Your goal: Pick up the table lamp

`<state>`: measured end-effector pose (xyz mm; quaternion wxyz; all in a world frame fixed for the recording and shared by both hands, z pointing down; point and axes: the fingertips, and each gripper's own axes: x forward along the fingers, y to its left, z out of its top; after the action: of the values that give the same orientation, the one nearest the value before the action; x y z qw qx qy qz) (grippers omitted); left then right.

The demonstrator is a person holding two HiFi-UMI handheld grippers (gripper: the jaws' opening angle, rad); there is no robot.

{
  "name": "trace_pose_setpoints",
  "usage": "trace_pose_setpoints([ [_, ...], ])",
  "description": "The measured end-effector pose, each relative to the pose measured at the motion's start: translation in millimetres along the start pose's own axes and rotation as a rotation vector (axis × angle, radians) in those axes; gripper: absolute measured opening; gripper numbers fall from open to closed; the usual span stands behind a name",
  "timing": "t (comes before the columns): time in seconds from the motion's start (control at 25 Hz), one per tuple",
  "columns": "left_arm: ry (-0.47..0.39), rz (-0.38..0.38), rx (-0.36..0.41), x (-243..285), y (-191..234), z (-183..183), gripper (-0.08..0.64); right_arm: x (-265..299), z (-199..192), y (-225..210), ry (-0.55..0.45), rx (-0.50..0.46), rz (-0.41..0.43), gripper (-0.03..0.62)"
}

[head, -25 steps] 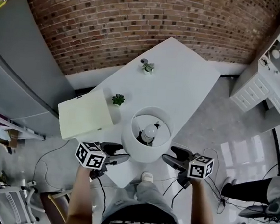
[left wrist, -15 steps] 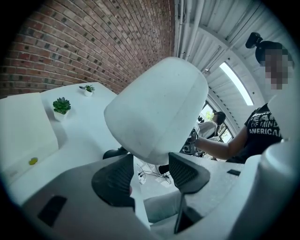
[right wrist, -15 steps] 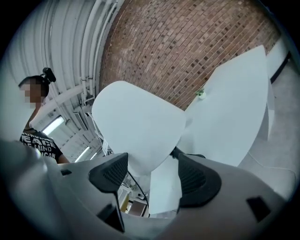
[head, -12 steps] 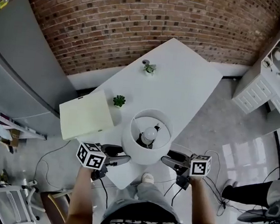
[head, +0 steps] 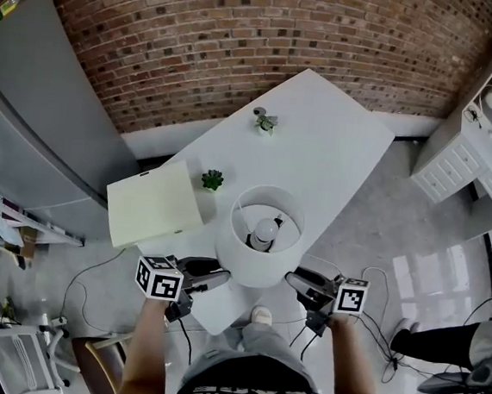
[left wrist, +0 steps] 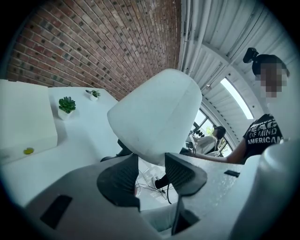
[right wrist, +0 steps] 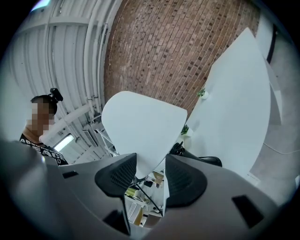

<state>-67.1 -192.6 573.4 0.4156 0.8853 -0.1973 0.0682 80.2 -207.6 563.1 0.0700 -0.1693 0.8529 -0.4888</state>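
Note:
The table lamp has a wide white shade [head: 257,258] with its bulb [head: 265,231] showing through the open top, and stands near the front edge of the white table [head: 329,148]. My left gripper [head: 218,276] is at the shade's lower left. My right gripper [head: 293,279] is at its lower right. In the left gripper view the shade [left wrist: 154,112] dips its lower rim between the jaws of the left gripper [left wrist: 152,168]. The right gripper view shows the same: the shade [right wrist: 140,126] reaches down into the right gripper [right wrist: 151,171]. Both pairs of jaws have just been closing; gaps still show beside the rim.
A cream box [head: 154,205] sits at the table's left corner, with a small green plant [head: 212,180] beside it and another small plant [head: 265,122] near the far edge. A brick wall runs behind. A white cabinet [head: 478,127] stands at right; a person's legs [head: 440,336] and cables are on the floor.
Both grippers' jaws have narrowed around the shade's lower rim. The lamp stands where it was, and my hands have stayed beside it.

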Motion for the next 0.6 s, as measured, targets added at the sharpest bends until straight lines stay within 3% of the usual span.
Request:
trace_pose_setpoints([
  [0.6, -0.097, 0.013, -0.017, -8, 3, 14, 0.153, 4, 9, 6, -0.065, -0.122, -0.007, 0.130],
])
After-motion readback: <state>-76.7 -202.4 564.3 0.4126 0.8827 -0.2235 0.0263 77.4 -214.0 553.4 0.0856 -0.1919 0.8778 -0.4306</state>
